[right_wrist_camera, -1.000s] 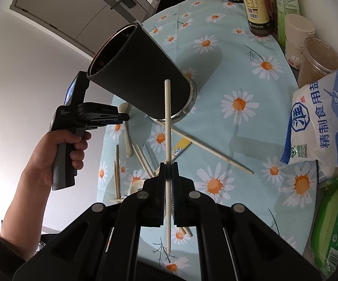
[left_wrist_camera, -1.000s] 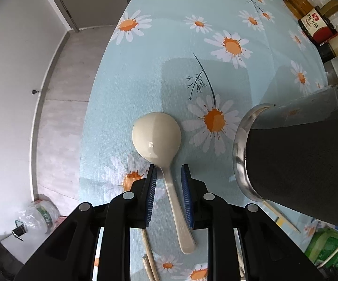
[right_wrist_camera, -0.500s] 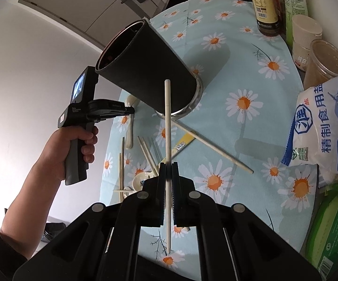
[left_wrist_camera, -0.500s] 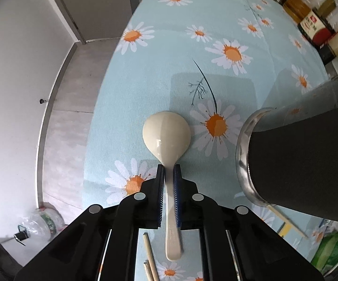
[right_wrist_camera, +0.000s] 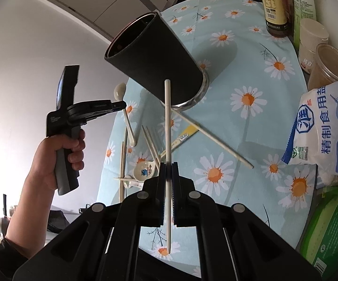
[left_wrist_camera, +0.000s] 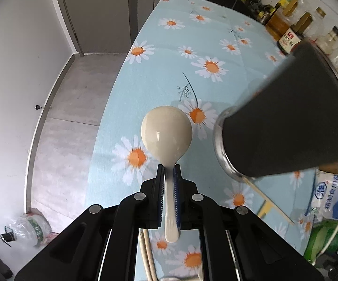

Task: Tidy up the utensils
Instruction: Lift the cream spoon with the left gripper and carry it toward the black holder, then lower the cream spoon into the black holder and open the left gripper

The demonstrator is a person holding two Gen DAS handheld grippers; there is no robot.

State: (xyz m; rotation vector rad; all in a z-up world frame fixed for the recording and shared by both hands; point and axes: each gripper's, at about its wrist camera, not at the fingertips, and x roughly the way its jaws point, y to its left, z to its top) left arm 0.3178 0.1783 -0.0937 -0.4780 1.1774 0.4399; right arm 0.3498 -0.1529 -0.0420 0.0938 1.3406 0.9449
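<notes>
Right wrist shows salt bag (right_wrist_camera: 326, 131) printed "精制食用盐".

A pale blue tablecloth (left_wrist_camera: 159, 53) is showing a pattern of white daisies with orange centres and a few thin dark sprigs. A cream spoon (left_wrist_camera: 166, 133) is gleaming against it. The tall holder (right_wrist_camera: 155, 58) is looking matte black, with a silver metal rim at its base. The chopstick (right_wrist_camera: 167, 140) is showing off-white. A small white spoon (right_wrist_camera: 145, 171) is carrying a cartoon print in blue and red. The salt bag (right_wrist_camera: 323, 126) is showing white and blue with blue lettering. A packet (right_wrist_camera: 333, 229) at the edge is showing green.
</notes>
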